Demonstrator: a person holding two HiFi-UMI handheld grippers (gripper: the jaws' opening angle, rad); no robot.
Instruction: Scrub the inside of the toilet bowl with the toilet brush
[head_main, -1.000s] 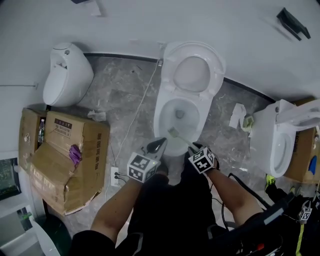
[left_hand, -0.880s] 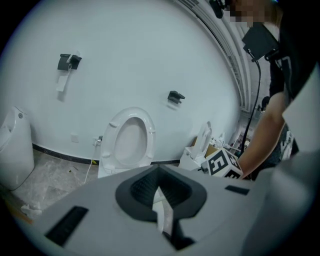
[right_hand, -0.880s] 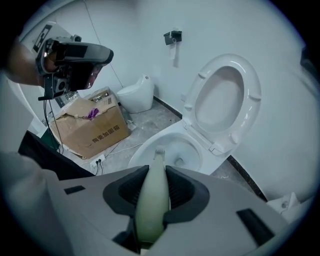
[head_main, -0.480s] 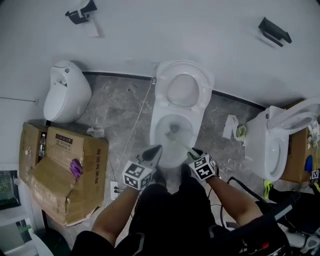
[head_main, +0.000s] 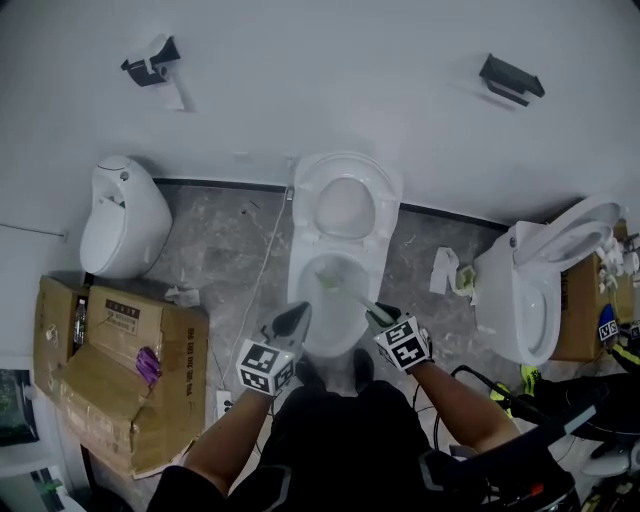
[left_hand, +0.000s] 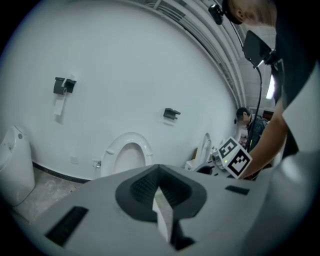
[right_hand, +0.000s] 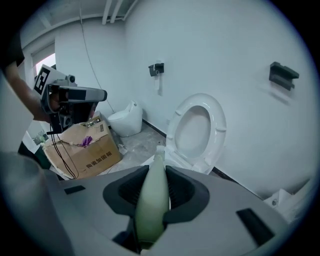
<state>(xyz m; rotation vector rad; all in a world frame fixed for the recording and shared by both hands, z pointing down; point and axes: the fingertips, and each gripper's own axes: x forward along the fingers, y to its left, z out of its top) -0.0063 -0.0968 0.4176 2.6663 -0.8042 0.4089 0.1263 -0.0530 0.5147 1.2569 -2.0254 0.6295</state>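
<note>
The white toilet stands open in the middle of the head view, its lid up against the wall. My right gripper is shut on the pale green handle of the toilet brush. The brush slants down and left into the bowl, with its head near the bowl's left inner side. My left gripper hovers over the bowl's front left rim, shut with nothing held. In the left gripper view the raised seat shows ahead.
A second white toilet stands at the right and a white floor fixture at the left. A torn cardboard box lies front left. A cable runs over the floor to a socket strip. Crumpled paper lies beside the bowl.
The head view has tilted up, showing more wall. The brush head has shifted from the bowl's front right toward its left side. Both grippers keep the same hold.
</note>
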